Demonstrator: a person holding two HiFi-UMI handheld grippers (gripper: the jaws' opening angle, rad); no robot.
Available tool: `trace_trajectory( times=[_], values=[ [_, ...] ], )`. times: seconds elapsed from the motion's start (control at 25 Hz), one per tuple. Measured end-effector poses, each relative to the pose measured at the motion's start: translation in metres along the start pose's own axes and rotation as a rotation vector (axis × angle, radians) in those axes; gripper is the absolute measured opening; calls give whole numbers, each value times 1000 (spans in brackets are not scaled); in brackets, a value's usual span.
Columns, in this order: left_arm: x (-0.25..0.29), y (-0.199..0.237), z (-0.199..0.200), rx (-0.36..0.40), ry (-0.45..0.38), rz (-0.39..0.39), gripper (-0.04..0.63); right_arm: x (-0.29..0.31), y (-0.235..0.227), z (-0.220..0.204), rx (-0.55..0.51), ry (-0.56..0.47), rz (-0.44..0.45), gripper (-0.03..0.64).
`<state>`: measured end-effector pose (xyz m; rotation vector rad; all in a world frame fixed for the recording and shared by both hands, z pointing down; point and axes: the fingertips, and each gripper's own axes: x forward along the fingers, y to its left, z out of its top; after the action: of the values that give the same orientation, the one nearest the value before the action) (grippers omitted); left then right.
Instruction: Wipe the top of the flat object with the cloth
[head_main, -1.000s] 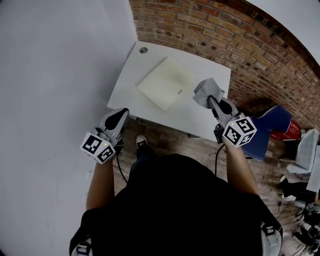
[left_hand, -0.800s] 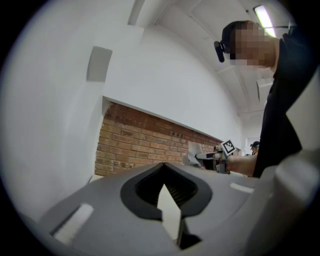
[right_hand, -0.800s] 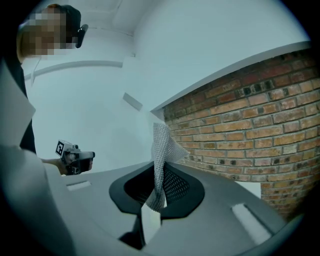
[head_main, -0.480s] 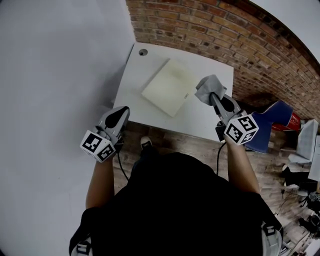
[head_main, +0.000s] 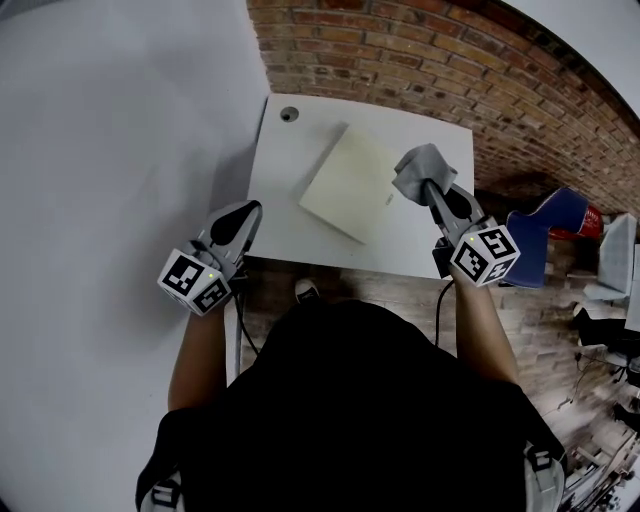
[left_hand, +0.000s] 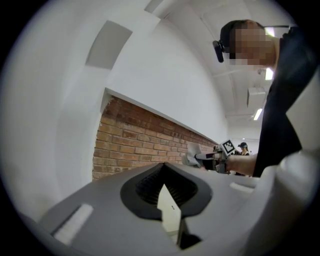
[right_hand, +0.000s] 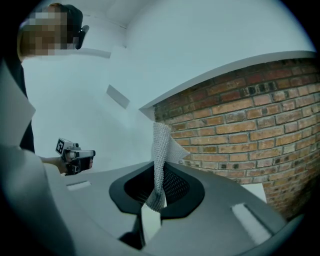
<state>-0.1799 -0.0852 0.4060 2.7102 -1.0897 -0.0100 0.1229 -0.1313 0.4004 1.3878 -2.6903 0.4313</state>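
White table (head_main: 285, 225) meets a brick wall (head_main: 420, 60). The left gripper (head_main: 245, 211) hangs at the table's near-left edge, fingers (head_main: 236, 224) pressed together on nothing, and the flat object (head_main: 350, 185) lies ahead and right of them. Just left of the right gripper (head_main: 432, 190) fingertips is that object's edge, and they clamp the cloth (head_main: 420, 168).

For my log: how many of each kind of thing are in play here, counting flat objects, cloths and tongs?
flat object: 1
cloth: 1
tongs: 2, the left tongs and the right tongs
Total: 4
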Motion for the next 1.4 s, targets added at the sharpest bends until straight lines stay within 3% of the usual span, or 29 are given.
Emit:
trace_trajectory(
  times=[0.44,1.04,1.4],
  values=[
    [-10,38,11,14,-2,-73,2,15,26,5,-2,-20,-65,21],
    [1,41,21,42,4,-156,2,-7,32,5,3,-43,-140,21],
    [3,33,18,35,22,-150,2,0,35,4,15,-45,-103,21]
  ],
)
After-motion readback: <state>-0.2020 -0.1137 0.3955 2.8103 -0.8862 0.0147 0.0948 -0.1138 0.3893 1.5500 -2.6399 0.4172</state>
